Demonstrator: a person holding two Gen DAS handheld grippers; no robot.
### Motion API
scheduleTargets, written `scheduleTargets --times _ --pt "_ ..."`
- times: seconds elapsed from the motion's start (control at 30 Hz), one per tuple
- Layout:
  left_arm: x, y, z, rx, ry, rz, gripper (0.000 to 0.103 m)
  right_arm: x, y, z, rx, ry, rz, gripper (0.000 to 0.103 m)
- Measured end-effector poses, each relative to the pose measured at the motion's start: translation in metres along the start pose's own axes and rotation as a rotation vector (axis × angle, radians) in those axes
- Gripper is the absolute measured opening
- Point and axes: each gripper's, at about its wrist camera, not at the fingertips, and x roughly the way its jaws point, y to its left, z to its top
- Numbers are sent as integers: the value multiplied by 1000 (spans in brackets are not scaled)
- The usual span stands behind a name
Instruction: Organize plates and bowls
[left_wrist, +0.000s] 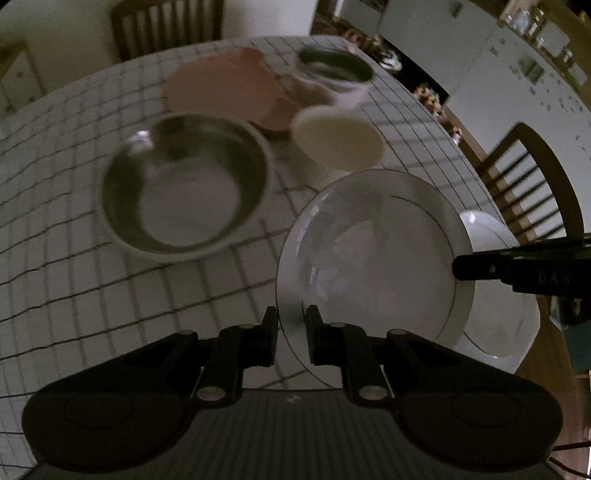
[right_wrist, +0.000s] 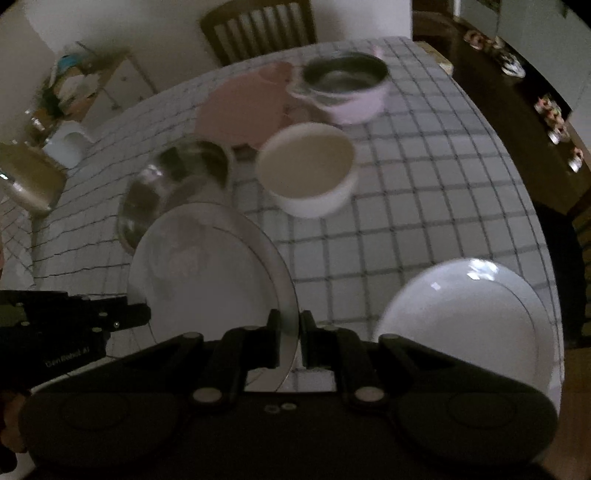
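Both grippers hold one white plate with a thin dark rim line (left_wrist: 373, 254), lifted above the checked tablecloth. My left gripper (left_wrist: 291, 332) is shut on its near-left rim. My right gripper (right_wrist: 290, 341) is shut on the opposite rim of the same plate (right_wrist: 207, 273); its fingers (left_wrist: 476, 267) reach in from the right in the left wrist view. A second white plate (right_wrist: 465, 317) lies on the table to the right. A steel bowl (left_wrist: 184, 184), a cream bowl (left_wrist: 338, 138), a pink plate (left_wrist: 225, 88) and a pink-sided steel bowl (left_wrist: 336, 72) stand farther back.
The table (right_wrist: 424, 192) has a white cloth with dark grid lines. Wooden chairs stand at the far side (right_wrist: 258, 26) and at the right edge (left_wrist: 532, 177). A dark sideboard with small items (right_wrist: 517, 110) runs along the right. A shelf with clutter (right_wrist: 74, 85) stands at the left.
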Motion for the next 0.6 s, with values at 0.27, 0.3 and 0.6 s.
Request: scheduleTargets --times 0.27,0.3,0.6 --pt "27 -52 2 55 54 -37 15 -8 -56 -17 71 22 -26 11" --pt "30 -60 3 64 59 -42 15 -10 -63 -18 79 24 -29 11" --pt "56 -127 15 146 96 -63 15 -19 -133 -29 173 36 -47 11"
